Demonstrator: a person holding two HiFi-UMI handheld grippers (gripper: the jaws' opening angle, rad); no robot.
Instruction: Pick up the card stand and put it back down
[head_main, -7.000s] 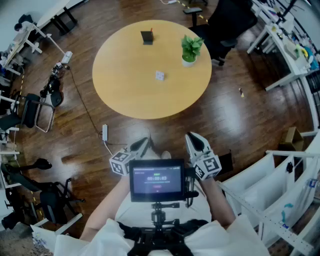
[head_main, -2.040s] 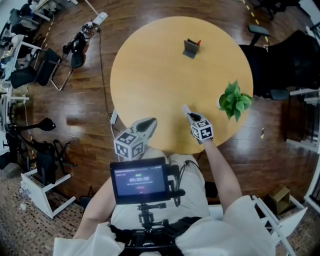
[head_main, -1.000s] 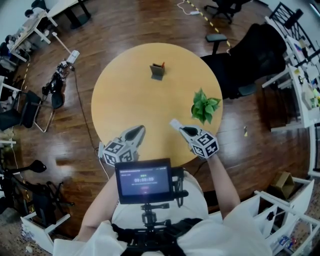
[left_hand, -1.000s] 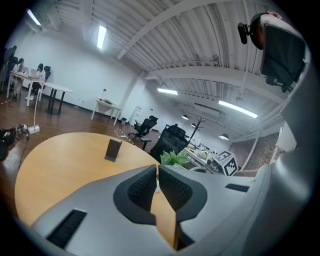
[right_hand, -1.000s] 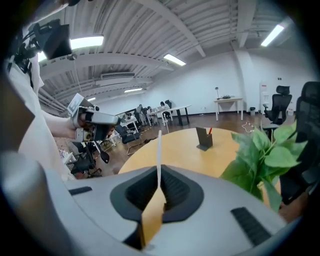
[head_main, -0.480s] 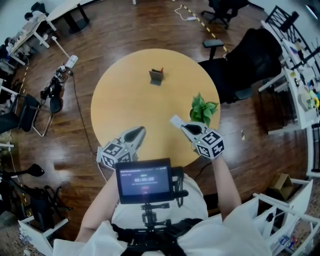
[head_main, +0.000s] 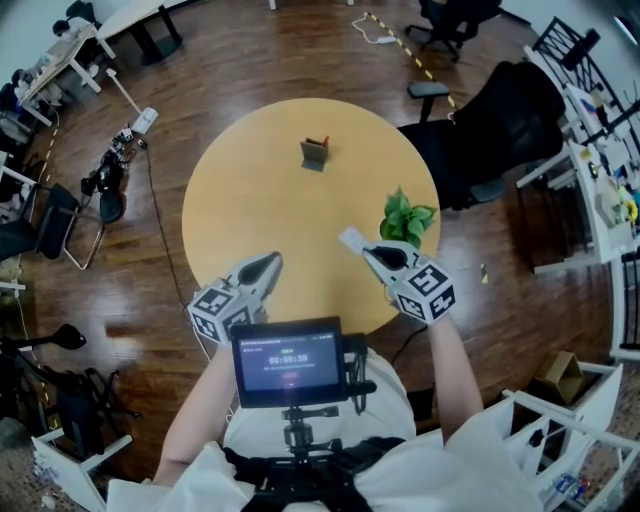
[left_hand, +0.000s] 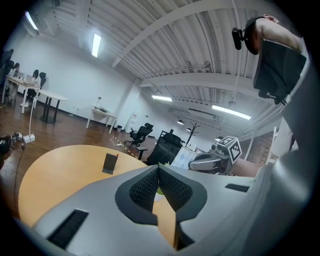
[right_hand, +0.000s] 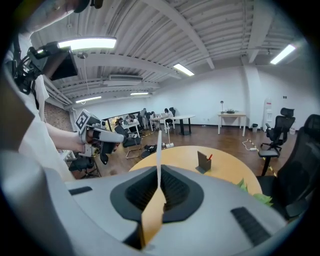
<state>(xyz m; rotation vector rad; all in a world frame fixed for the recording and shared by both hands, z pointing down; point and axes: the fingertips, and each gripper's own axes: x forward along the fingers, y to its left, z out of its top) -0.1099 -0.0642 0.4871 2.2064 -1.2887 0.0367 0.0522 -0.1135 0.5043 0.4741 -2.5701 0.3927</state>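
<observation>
The right claw (head_main: 372, 252) has risen over the last second, clamped on the white card stand (head_main: 351, 240), which now hangs clear above the surface (head_main: 250, 190). The pick-up looks done; setting it down remains. The left claw (head_main: 268, 263) is empty, jaws together. A dark holder (head_main: 316, 154) farther off holds something red. The plant (head_main: 405, 220) hides its pot.

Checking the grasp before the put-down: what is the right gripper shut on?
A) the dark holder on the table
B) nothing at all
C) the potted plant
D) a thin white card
D: in the right gripper view the right gripper has its jaws pressed together on a thin white card, which sticks out from between them edge-on.
</observation>
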